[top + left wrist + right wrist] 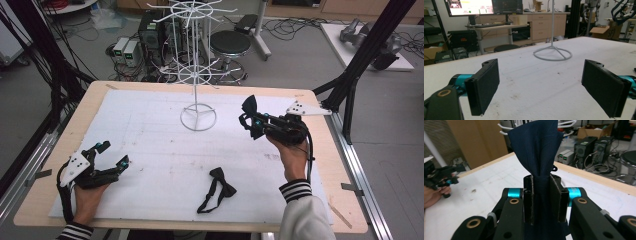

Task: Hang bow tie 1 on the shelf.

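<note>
Over the white table [150, 145] near its far right corner, your right gripper [545, 201] pinches a limp, light navy bow tie [537, 147] at its knot, so keep that centre hold, while your left gripper [541, 85] gapes wide and empty.

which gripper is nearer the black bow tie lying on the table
Roughly even, the right slightly nearer. The right gripper is lifted beyond and to the right of the black bow tie, clamping a dark blue cloth. The left gripper rests to its left, jaws open.

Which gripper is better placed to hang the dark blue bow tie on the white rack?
Right, most likely. The right gripper is shut on the dark blue bow tie, raised near the white rack. The left gripper rests open at the table's near left, farther off.
</note>
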Available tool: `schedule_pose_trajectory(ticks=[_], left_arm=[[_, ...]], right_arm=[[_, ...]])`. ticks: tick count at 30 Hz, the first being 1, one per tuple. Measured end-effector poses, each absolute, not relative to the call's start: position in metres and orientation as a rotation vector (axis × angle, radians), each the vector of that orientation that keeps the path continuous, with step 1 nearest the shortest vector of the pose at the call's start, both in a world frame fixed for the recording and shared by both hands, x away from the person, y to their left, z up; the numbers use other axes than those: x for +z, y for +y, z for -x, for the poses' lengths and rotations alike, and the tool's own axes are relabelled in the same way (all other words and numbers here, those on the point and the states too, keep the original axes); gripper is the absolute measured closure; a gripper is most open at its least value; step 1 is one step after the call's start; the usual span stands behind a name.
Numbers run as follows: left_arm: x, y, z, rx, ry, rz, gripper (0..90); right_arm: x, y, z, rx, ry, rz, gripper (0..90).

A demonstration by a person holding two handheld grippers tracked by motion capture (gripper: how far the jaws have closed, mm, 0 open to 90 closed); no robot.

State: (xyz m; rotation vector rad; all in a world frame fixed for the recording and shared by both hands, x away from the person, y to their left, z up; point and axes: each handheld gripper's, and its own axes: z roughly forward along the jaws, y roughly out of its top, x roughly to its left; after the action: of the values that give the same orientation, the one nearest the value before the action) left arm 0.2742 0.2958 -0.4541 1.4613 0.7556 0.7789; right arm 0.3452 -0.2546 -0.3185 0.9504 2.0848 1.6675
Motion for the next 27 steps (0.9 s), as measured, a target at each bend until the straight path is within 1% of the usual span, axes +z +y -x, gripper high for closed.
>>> schedule_pose_trajectory(ticks=[27], left_arm=[[-0.454,0.296,-0.274,0.779,0.755,-1.461,15.2]], right_arm=[[-0.285,-0.219,-0.382,1.649,2.024,-0.942,75.2]])
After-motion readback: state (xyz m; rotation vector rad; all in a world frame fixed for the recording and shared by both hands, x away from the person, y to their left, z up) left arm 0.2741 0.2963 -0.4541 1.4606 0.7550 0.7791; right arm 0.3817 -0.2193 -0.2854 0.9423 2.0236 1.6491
